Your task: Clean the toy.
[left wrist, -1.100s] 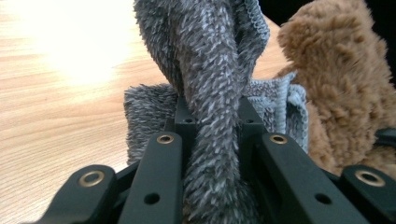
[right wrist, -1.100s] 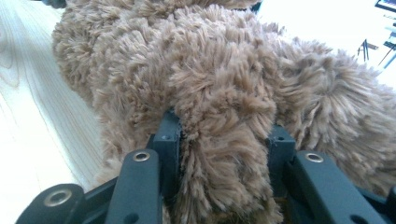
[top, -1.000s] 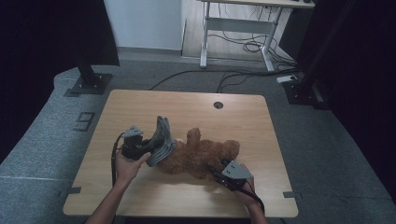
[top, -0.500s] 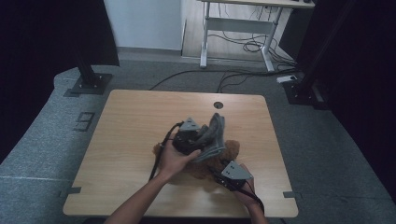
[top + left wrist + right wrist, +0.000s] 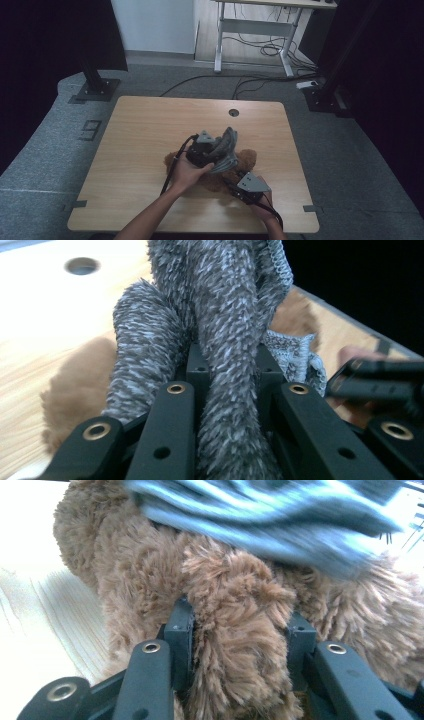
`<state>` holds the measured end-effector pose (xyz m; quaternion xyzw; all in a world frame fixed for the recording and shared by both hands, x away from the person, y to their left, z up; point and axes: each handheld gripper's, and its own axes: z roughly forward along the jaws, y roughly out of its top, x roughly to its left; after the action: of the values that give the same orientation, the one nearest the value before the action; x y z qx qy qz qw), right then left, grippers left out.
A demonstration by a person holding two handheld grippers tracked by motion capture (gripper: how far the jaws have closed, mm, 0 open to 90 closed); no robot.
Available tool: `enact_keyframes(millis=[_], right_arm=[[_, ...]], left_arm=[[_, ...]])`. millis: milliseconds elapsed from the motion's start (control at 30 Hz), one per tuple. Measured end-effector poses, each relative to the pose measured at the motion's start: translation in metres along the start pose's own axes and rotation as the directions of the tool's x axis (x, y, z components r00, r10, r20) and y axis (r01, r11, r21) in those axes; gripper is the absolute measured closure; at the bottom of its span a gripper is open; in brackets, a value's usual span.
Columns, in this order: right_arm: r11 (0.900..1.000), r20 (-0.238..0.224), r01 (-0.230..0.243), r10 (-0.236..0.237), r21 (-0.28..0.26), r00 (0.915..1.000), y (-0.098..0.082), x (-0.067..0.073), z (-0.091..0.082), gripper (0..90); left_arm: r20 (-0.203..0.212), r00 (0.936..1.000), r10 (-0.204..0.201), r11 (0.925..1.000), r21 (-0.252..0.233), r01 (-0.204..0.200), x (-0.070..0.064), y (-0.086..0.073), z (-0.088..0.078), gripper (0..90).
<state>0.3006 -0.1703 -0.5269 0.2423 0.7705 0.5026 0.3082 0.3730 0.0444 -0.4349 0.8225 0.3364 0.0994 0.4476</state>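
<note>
Fuzzy grey knitted cloth (image 5: 220,335), shaggy brown plush bear (image 5: 150,580), matt black plastic fingers (image 5: 197,372), smooth pale wood tabletop (image 5: 150,125).

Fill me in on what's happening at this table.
A person works two handheld grippers over a brown teddy bear lying on the wooden table. The left gripper is shut on a fuzzy grey knitted piece, held above the bear. The right gripper is clamped on one furry part of the bear, pinning it near the table's front edge.

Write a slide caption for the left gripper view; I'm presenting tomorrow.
Left tongs shut on a fuzzy grey garment, above a brown plush bear on the wooden table.
</note>
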Motion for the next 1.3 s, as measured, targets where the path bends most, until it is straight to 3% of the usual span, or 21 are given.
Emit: enact_keyframes(millis=[67, 233, 367, 533, 767, 867, 1033, 1100, 1233, 1300], right_arm=[[1.000, 0.000, -0.009, 0.009, 0.000, 1.0000, 0.000, -0.001, 0.000, 59.1], [1.000, -0.002, -0.017, 0.017, -0.006, 0.9998, -0.001, -0.001, 0.000, 59.1], [1.000, 0.001, -0.029, 0.029, -0.006, 0.9996, -0.001, -0.002, 0.000, 59.1], [1.000, 0.001, -0.025, 0.025, -0.008, 0.9997, -0.001, -0.001, 0.000, 59.1], [1.000, 0.002, -0.010, 0.010, -0.006, 0.9999, -0.001, 0.001, 0.000, 59.1], [1.000, 0.004, -0.007, 0.007, -0.008, 1.0000, -0.001, 0.001, 0.000, 59.1], [1.000, 0.007, -0.006, 0.006, -0.008, 1.0000, -0.001, 0.001, 0.000, 59.1], [1.000, 0.009, -0.002, 0.002, -0.009, 1.0000, -0.002, 0.000, 0.000, 59.2], [1.000, 0.009, -0.003, 0.003, -0.010, 1.0000, -0.002, 0.000, 0.000, 59.1], [1.000, 0.008, -0.001, 0.001, -0.010, 1.0000, -0.002, 0.000, 0.000, 59.1]], left_arm=[[-0.032, 0.9995, -0.008, 0.9999, -0.013, 0.007, 0.010, -0.009, -0.012, 75.9], [-0.015, 0.9975, -0.069, 0.9950, -0.074, 0.067, 0.034, -0.034, -0.046, 76.2], [-0.074, 0.9925, -0.097, 0.9894, -0.116, 0.088, 0.049, -0.050, -0.072, 75.9], [-0.049, 0.9851, -0.165, 0.9806, -0.116, 0.158, 0.068, -0.072, -0.080, 75.8], [-0.050, 0.9772, -0.206, 0.9703, -0.140, 0.198, 0.079, -0.089, -0.087, 75.6], [-0.066, 0.9710, -0.230, 0.9659, -0.138, 0.219, 0.086, -0.094, -0.091, 75.5], [-0.063, 0.9639, -0.258, 0.9590, -0.137, 0.248, 0.091, -0.092, -0.095, 75.3], [-0.064, 0.9674, -0.245, 0.9616, -0.144, 0.234, 0.087, -0.082, -0.094, 75.3], [-0.046, 0.9804, -0.192, 0.9750, -0.123, 0.185, 0.075, -0.052, -0.078, 75.3], [-0.023, 0.9806, -0.195, 0.9772, -0.090, 0.192, 0.073, -0.041, -0.065, 75.3]])
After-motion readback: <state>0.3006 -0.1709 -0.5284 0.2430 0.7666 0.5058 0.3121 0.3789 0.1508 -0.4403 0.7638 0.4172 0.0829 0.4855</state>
